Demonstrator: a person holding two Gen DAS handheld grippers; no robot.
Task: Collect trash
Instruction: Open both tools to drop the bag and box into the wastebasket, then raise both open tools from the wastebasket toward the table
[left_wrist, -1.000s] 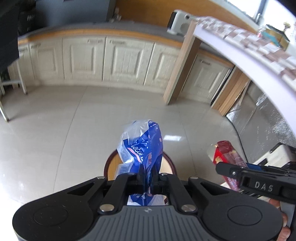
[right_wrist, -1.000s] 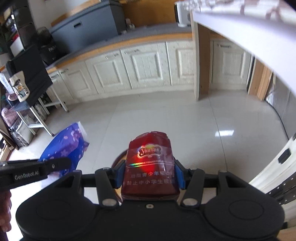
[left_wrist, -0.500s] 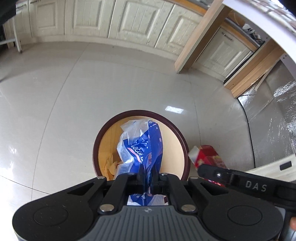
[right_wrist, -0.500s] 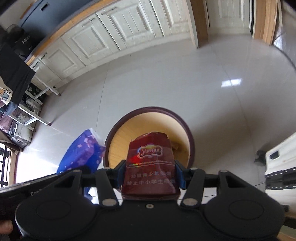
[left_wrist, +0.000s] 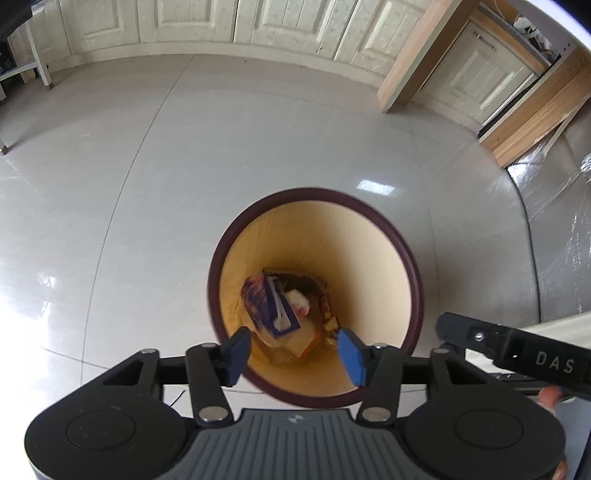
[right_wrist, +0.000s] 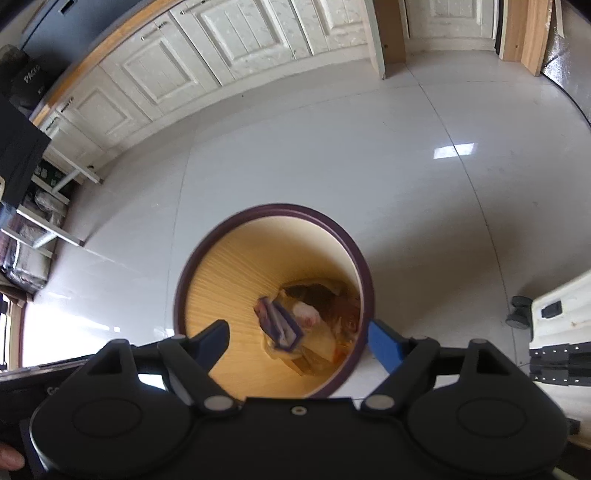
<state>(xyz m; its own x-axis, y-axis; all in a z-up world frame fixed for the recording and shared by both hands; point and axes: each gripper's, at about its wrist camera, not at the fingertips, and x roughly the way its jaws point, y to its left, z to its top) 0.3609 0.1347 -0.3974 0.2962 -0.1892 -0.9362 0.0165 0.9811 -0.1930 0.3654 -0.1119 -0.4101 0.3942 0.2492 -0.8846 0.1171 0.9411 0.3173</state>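
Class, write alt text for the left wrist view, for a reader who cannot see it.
The open, empty left gripper hovers over a round bin with a dark rim, standing on pale floor tiles. A blue wrapper and other trash lie at the bottom.

bin (left_wrist: 406, 258) rim: near edge behind tool | bottom trash (right_wrist: 295, 321): blurred, perhaps wrappers

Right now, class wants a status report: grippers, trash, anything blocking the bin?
Left gripper open, empty. Right gripper open, empty. Blue packet and other trash lie at the bottom of the bin. Nothing blocks the bin mouth.
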